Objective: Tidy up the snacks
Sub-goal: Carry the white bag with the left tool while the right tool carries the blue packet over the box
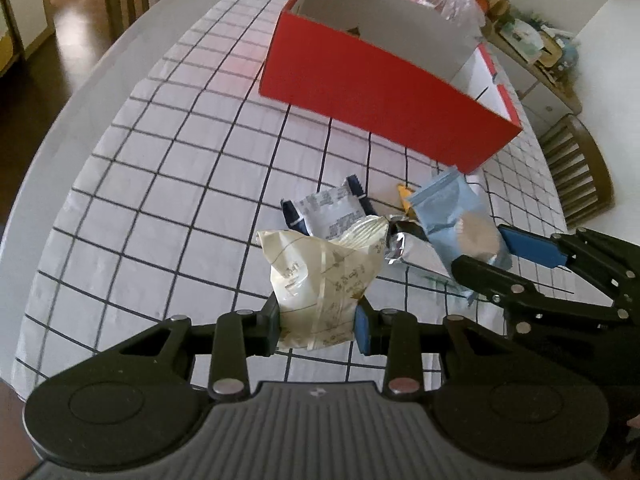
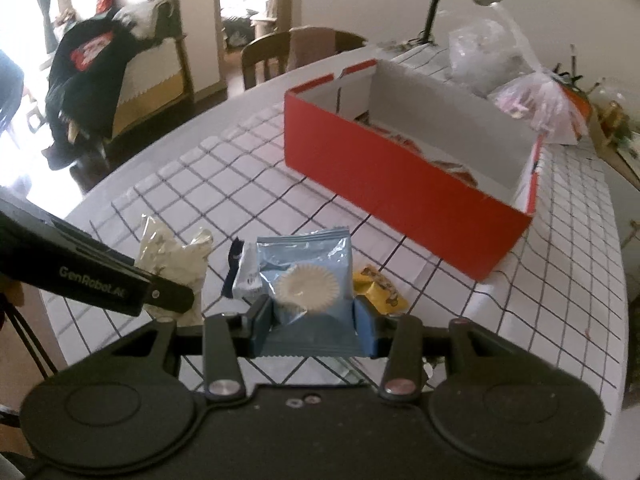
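— What has your left claw [image 1: 318, 320] got?

— It's clenched on a cream snack packet [image 1: 324, 276]. My two pads pinch the packet's lower part from either side, closed down to the packet's width, and the crumpled top stands up between them, above the checked cloth of the worktop [image 1: 160, 184].

— And the right claw [image 2: 314, 318]?

— Grasping a pale blue packet [image 2: 308, 276] with a round white cake showing through its clear window. The pads press its lower sides, and the packet stands upright between them. From my left camera I see that same blue packet [image 1: 460, 220] held off to the right by the other claw [image 1: 486, 254].

— What's left on the cloth?

— A white and navy packet [image 1: 328, 212] lies flat just beyond the cream one. A silver-wrapped piece [image 1: 412, 250] lies between the two held packets, and a yellow packet [image 2: 378, 290] peeks out just right of the blue one. I think the yellow one rests on the cloth, though the blue packet hides part of it.

— Where's the box?

— The red box [image 2: 400, 188] sits open-topped farther back on the worktop, well apart from both claws. A few reddish wrappers [image 2: 452, 168] already lie inside along its near wall; they are too blurred for me to tell more.
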`<state>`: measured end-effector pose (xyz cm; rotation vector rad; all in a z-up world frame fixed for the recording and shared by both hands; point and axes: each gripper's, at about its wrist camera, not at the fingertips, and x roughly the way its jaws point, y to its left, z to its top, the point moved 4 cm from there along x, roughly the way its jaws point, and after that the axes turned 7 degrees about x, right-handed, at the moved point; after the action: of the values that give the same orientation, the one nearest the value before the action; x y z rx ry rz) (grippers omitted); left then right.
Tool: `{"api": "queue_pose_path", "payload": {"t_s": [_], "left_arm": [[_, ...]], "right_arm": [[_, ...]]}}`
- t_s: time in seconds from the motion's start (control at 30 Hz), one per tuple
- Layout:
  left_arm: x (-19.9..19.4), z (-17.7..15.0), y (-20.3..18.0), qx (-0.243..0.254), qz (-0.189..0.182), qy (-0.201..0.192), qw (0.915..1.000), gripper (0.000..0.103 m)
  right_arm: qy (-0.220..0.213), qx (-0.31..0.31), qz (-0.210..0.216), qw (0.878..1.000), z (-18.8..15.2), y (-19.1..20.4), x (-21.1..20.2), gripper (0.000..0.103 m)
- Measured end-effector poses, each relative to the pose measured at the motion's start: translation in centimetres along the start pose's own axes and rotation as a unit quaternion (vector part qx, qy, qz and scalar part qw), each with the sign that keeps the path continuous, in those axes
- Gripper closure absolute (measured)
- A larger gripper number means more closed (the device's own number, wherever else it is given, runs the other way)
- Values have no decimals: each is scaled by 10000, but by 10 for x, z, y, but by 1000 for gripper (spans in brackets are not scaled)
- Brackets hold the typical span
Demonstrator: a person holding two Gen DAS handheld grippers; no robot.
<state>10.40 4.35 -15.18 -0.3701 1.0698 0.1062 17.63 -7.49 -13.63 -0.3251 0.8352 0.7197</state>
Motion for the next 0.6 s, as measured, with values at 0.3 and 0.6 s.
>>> {"api": "queue_pose_path", "payload": {"t_s": [0.3, 0.6], "left_arm": [[-36, 25, 1, 316, -67, -365, 9988, 69], [-61, 62, -2, 600, -129, -684, 9958, 69]], "right_arm": [[-424, 538, -264, 9973, 18, 4, -33, 61], [-754, 916, -398, 9921, 52, -4, -51, 61]]}}
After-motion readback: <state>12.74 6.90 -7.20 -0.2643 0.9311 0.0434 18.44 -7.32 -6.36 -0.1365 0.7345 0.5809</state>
